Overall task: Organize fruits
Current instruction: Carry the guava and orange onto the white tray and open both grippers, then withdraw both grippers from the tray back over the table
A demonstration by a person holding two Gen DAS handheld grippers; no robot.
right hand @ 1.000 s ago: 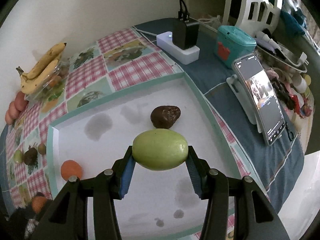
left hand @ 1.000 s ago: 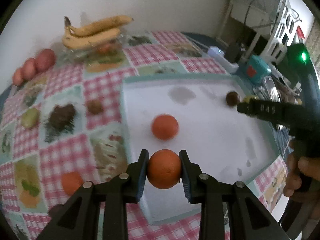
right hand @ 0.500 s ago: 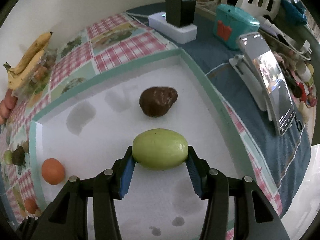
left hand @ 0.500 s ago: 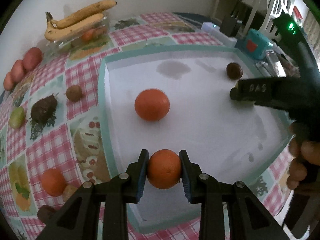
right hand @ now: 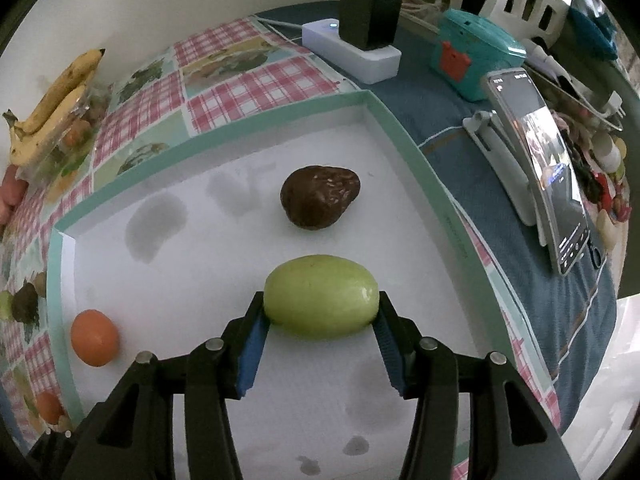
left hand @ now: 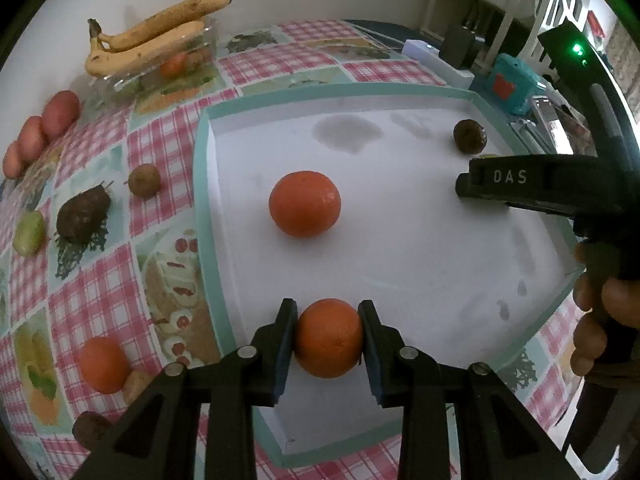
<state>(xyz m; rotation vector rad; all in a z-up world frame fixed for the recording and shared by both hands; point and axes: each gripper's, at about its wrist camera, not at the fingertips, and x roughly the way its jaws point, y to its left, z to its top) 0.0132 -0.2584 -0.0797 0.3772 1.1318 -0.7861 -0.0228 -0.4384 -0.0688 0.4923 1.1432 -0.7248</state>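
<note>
Counter (left hand: 256, 60), left: bananas (left hand: 148, 40), red fruits (left hand: 44, 128), brown fruits, one orange (left hand: 103, 364), unsorted. White tray (left hand: 202, 184): loose orange (left hand: 305, 204), dark fruit (right hand: 319, 196) placed. Left gripper (left hand: 328, 342) clenched on second orange (left hand: 328, 343), low over tray. Right gripper (right hand: 320, 314) grasping green fruit (right hand: 321, 302), jaws just easing apart. Roughly a third done.

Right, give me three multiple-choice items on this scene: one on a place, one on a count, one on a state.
1. Where do the bananas lie?
A. in the tray
B. on a clear box by the wall
C. beside the phone

2. How many oranges rest loose on the tray floor?
A. one
B. two
C. three

3. What is the right tool doing?
A. hanging empty
B. gripping a green fruit
C. gripping an orange

Key: 1 B, they top the box at the wall. 2 A, a single orange sits loose. 3 B, the fruit sits between its pads.
</note>
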